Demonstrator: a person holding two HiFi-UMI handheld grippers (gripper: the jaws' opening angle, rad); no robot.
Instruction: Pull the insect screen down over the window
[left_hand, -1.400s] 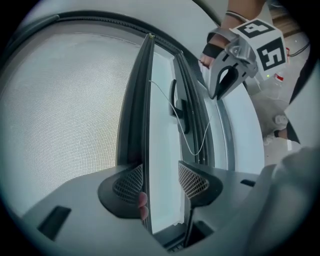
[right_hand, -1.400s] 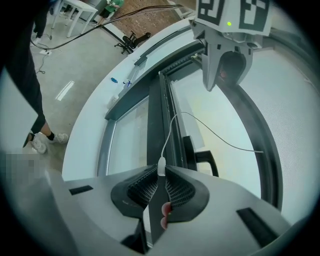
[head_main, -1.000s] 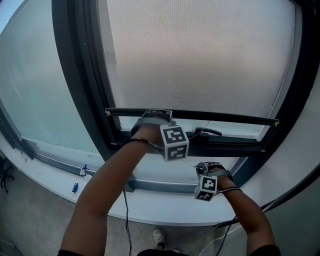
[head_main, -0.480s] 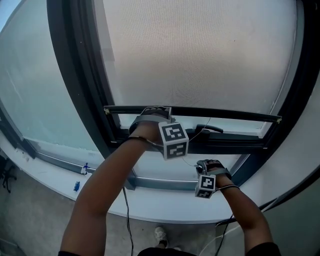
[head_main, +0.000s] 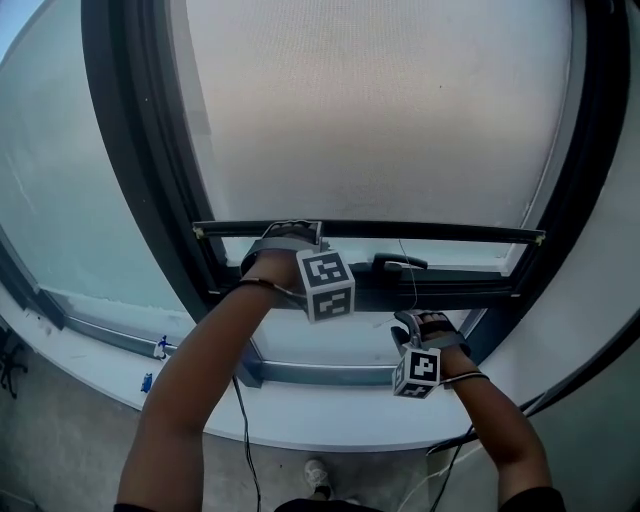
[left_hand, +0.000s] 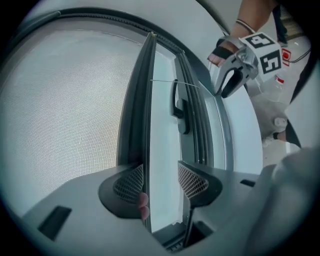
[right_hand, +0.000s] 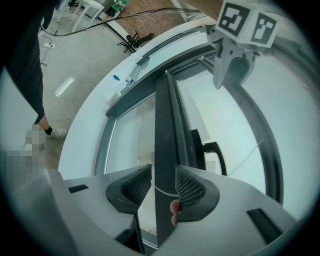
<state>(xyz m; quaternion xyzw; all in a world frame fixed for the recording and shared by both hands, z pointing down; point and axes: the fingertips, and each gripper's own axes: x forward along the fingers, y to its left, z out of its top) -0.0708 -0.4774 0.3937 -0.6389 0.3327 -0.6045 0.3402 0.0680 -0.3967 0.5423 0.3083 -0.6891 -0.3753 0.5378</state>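
Overhead, the insect screen (head_main: 380, 110) is seen drawn most of the way down the window. Its dark bottom bar (head_main: 450, 233) lies level just above the window handle (head_main: 398, 263) and the lower frame rail (head_main: 470, 292). The left gripper (head_main: 288, 236) is held at the left part of the bar. The right gripper (head_main: 415, 322) is held lower, in front of the frame rail and above the white sill (head_main: 330, 412). A thin cord (head_main: 411, 285) is seen running from the bar down towards the right gripper.

In the left gripper view, the jaws are spread apart. The thin edge of the bottom bar is seen between them, just beside the left pad (left_hand: 129, 182) and well clear of the right pad (left_hand: 192, 180). Mesh is shown to the left of the bar and bare glass to its right.

In the right gripper view, the jaws are parted and have just been opening. The dark frame rail is seen between the pads (right_hand: 190, 189), and nothing is pressed by them. The pale cord is seen crossing the rail there; whether it touches either pad cannot be told.
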